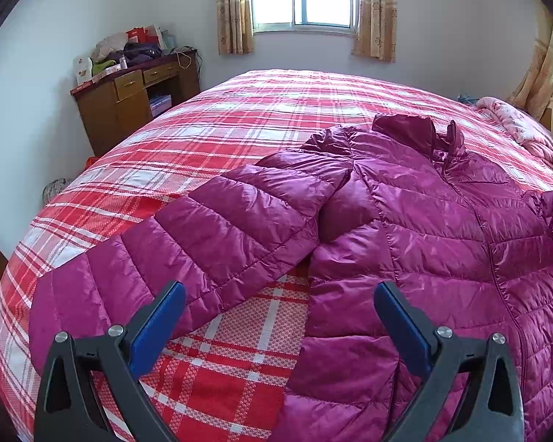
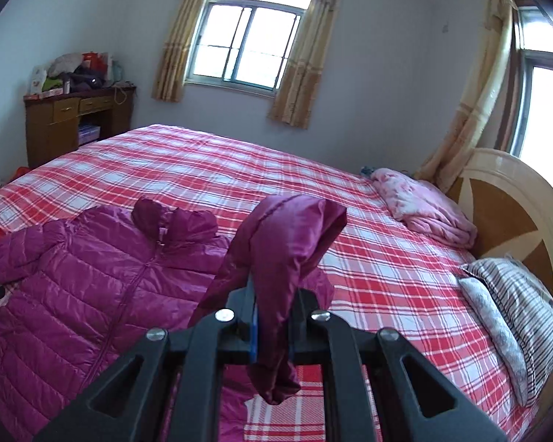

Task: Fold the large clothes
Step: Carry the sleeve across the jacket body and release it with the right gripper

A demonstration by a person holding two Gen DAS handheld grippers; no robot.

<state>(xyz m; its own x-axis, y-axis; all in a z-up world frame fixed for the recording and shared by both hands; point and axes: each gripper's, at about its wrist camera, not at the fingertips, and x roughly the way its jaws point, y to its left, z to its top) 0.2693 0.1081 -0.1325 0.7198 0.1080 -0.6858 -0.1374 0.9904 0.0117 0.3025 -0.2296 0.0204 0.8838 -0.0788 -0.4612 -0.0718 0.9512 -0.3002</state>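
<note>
A magenta quilted puffer jacket (image 1: 442, 228) lies front up on the red plaid bed (image 1: 239, 118), zipper closed, hood toward the far side. Its left sleeve (image 1: 210, 235) stretches flat toward the lower left. My left gripper (image 1: 279, 291) hovers open above the gap between that sleeve and the jacket body, nothing between its blue pads. In the right wrist view the jacket (image 2: 92, 287) lies at the left, and my right gripper (image 2: 272, 309) is shut on the other sleeve (image 2: 287, 235), which is lifted off the bed and drapes over the jaws.
A wooden desk (image 1: 129, 103) piled with clothes and boxes stands by the far wall left of the window. A pink folded blanket (image 2: 424, 210) and a striped pillow (image 2: 516, 313) lie by the headboard (image 2: 512, 191) at the right. Plaid bedspread (image 2: 387, 276) lies bare right of the jacket.
</note>
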